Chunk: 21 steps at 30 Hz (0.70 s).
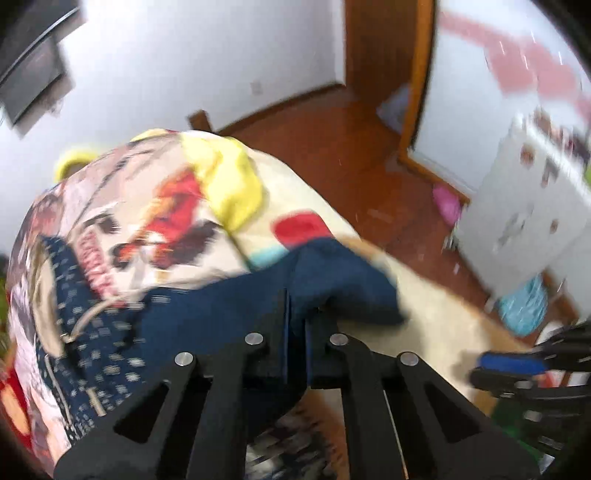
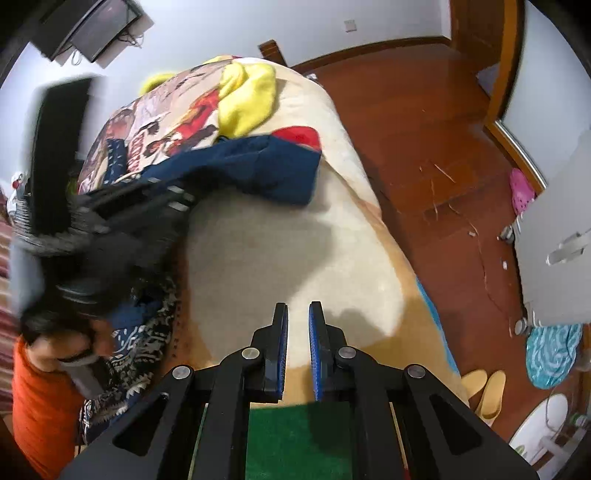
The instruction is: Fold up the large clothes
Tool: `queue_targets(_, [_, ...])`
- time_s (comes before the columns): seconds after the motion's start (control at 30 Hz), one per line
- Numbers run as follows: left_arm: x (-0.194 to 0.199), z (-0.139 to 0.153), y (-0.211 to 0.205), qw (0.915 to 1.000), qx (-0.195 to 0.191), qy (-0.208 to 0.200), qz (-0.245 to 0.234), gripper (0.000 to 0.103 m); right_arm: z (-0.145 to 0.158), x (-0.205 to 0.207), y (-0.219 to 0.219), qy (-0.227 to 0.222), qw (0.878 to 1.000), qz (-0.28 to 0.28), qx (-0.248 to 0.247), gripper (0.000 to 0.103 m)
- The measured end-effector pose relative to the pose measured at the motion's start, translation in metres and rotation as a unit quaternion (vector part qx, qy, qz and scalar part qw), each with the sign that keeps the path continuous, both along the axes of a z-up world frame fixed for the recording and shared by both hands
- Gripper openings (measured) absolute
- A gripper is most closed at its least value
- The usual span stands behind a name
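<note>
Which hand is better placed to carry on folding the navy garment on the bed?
Left. The left hand-held gripper is already shut on the navy garment, while the right hand-held gripper hangs shut and empty over bare blanket.

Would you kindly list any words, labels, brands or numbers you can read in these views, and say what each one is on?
Nothing can be read for certain.
Printed blanket: red block lettering beside the cartoon figures, too blurred and creased to read in either view.
Navy garment: small white marks form a pattern, not text.
White cabinet: stickers, blurred, with no legible words.
Wall screen: no visible text.
</note>
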<state>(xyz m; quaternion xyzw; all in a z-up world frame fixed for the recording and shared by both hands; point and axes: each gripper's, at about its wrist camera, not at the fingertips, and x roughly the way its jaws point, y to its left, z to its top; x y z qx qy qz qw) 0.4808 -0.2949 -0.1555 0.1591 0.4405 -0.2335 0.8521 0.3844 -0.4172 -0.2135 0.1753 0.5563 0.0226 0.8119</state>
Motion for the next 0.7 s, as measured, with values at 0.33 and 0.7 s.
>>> queue_targets(0.33, [-0.004,0.07,0.215,0.9891,-0.061,-0.02,0.133,0.006,0.038,0.041,0.095,-0.061,0.992,0.103,-0.033,0.007])
queue_targets(0.7, [-0.045,-0.061,0.356,0.967,-0.068,0.11,0.219,0.006,-0.026,0.101,0.202,-0.004,0.967,0.203,-0.152,0.007])
